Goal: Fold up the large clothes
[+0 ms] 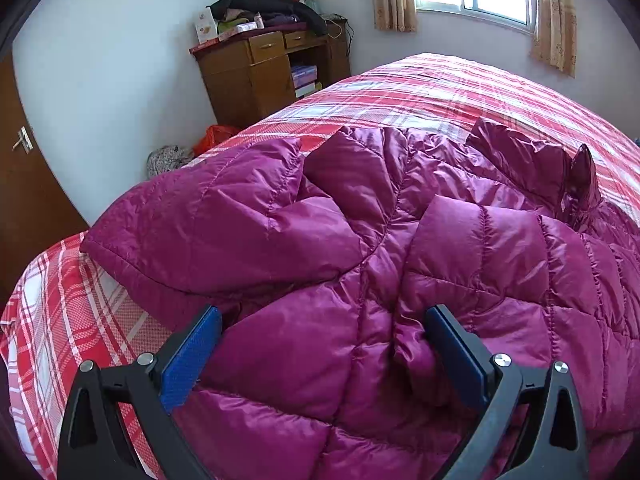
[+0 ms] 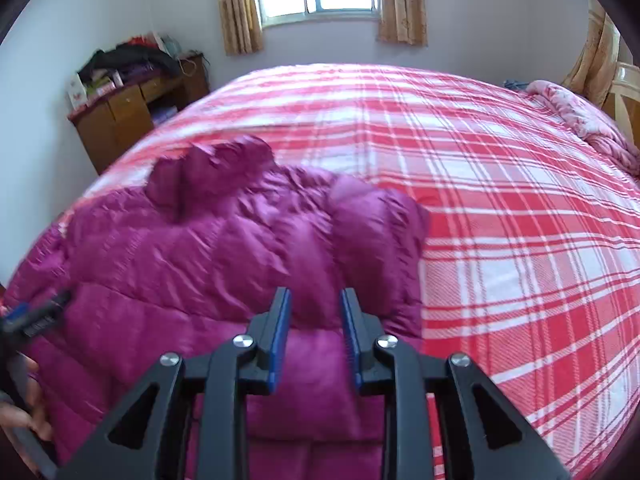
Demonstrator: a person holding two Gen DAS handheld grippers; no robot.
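Note:
A magenta quilted down jacket lies spread on the red plaid bed, its collar toward the far right. My left gripper is open wide and sits low over the jacket's near part, with puffy fabric bulging between the blue pads. In the right wrist view the jacket covers the bed's left side. My right gripper hovers at its near right edge. Its jaws stand narrow with a gap, and smooth magenta fabric shows between them without a pinch. The left gripper's tip shows at the left edge.
A wooden cabinet piled with clothes stands in the far corner, with bags on the floor beside it. A brown door is on the left. A pink quilt lies at the bed's far right. A person's hand is at the left edge.

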